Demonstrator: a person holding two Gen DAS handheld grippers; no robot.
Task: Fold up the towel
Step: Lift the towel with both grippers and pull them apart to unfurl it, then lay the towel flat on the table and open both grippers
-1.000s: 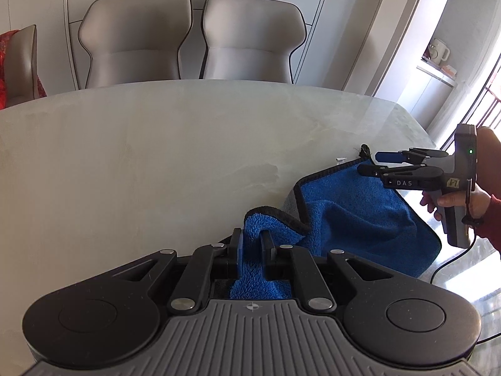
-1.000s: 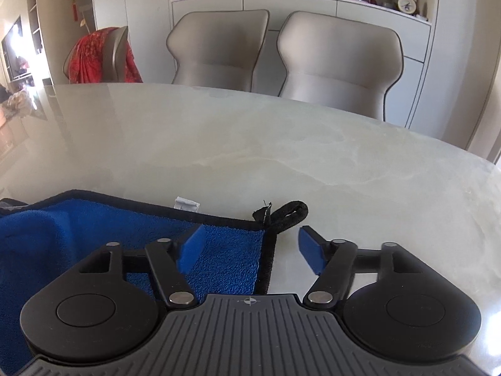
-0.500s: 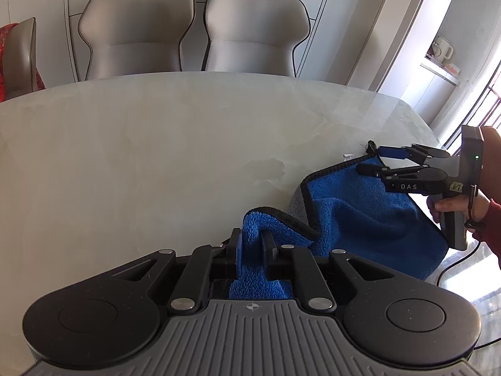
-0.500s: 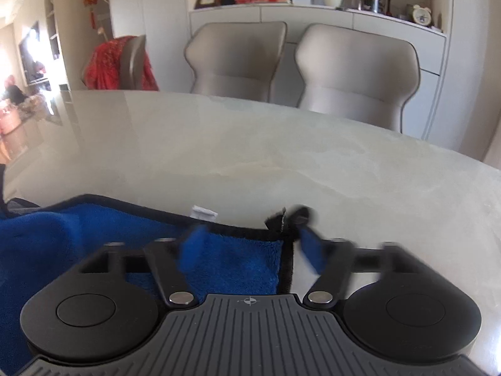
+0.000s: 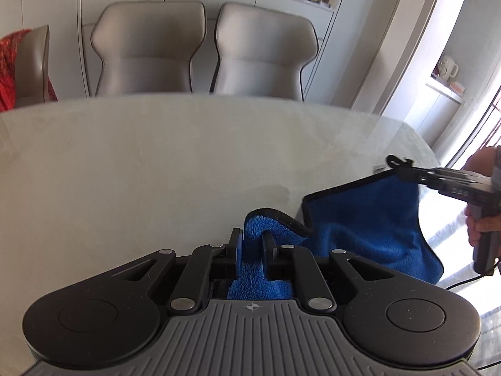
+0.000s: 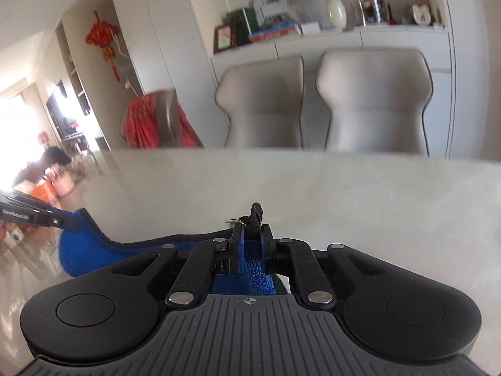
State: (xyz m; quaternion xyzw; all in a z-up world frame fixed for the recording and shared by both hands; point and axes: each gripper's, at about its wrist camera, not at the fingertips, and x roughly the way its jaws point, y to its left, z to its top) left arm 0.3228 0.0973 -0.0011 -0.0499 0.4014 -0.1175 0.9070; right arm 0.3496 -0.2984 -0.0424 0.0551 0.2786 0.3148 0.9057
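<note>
Filling each frame's middle, the table (image 5: 156, 163) lies under a blue towel (image 5: 369, 219) held up at lower right of the left view. The left gripper (image 5: 252, 244) is clamped on 1 corner and the right gripper (image 6: 252, 238) on another, by the loop (image 6: 256, 211), likely so the 2 corners travel together into a fold.

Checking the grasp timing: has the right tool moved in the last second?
Yes. The right tool has closed on the towel corner and lifted it; against the chairs, the view now sits higher above the table.
</note>
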